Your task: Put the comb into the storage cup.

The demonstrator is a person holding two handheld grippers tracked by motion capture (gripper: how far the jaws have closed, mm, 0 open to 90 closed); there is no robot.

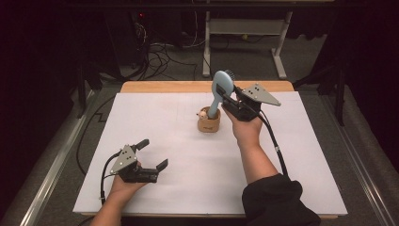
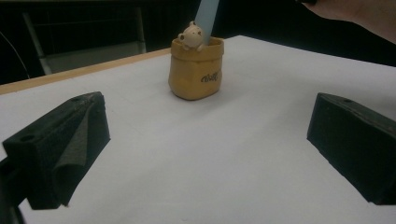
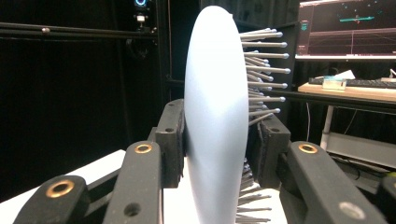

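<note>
From the high view, the right gripper (image 1: 229, 98) stands over the far middle of the white table (image 1: 188, 188), its jaws clamped on the head of a pale blue hairbrush (image 1: 219, 92); the brush stands nearly upright, bristles turned away to the far side, and its handle runs down into a small tan pot (image 1: 209, 121) that sits on the white sheet just left of the right hand (image 1: 245, 128); a little cream bear figure (image 1: 202, 114) leans on the pot's left rim; the left gripper (image 1: 151, 153) rests near the front left of the table, well apart from the pot, jaws spread with nothing between them.

From the left gripper view, the two black jaws stand wide at either side and the bare table lies between them; beyond them the tan pot (image 2: 195, 68) shows dark lettering on its wall and a rolled, bag-like rim, details the high view leaves too small to read; the bear (image 2: 191, 36) peers over the rim, touching the blue handle (image 2: 207, 16) that rises out of the top edge.

From the right gripper view, the brush (image 3: 215, 116) is seen edge-on, a smooth pale blue back at left, metal ball-tipped pins (image 3: 261, 70) sticking out to the right; the jaws press on it from both sides; the pot cannot be made out here.
</note>
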